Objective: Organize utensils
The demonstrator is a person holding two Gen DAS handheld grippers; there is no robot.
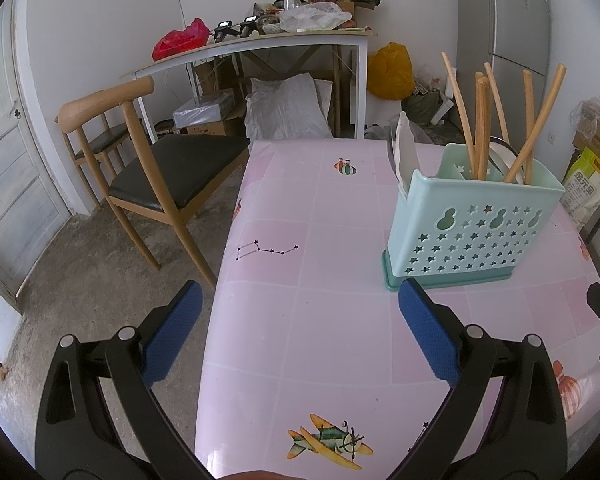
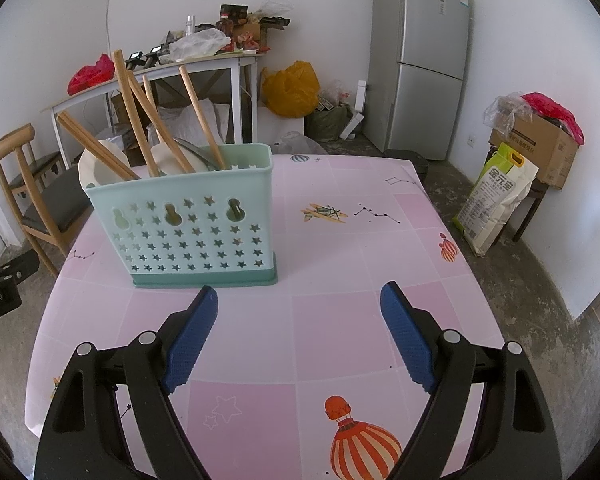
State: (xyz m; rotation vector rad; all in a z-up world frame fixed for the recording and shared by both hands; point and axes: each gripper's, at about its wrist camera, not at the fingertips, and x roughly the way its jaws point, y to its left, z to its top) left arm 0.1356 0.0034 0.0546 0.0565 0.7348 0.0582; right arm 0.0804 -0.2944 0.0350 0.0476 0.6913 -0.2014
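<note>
Blue pads of the left gripper (image 1: 300, 332) are seen spread wide in the left wrist view, and nothing is held between them. Below them only the pink tablecloth (image 1: 300, 240) is seen, its left edge running under the left finger. The mint utensil holder (image 1: 474, 224) is found ahead and off to the right of the fingers, just past the right pad's tip, so a swing to the right would probably be needed from this side. Wooden chopsticks (image 1: 480, 128) are stood upright in it, fanned out, long axes roughly vertical and leaning both ways. A white spoon (image 1: 405, 156) is poked up at the holder's left end, and a bit of metal rim is glimpsed behind the sticks. A black sliver of the other tool is caught at the far right edge.

Over in the right wrist view, the right gripper (image 2: 300, 336) is also spread wide and empty. The holder (image 2: 188, 220) is placed ahead and a bit left, close to the left pad, so this hand is judged slightly better lined up. What's shown better here: the holder's long front is squarely faced, and pale bowl-like pieces (image 2: 100, 164) are made out behind the chopsticks (image 2: 140, 128). No loose utensils are spotted on the cloth (image 2: 340, 280) in either view, so the sorting looks mostly done, though what's inside the holder can't be fully told.
</note>
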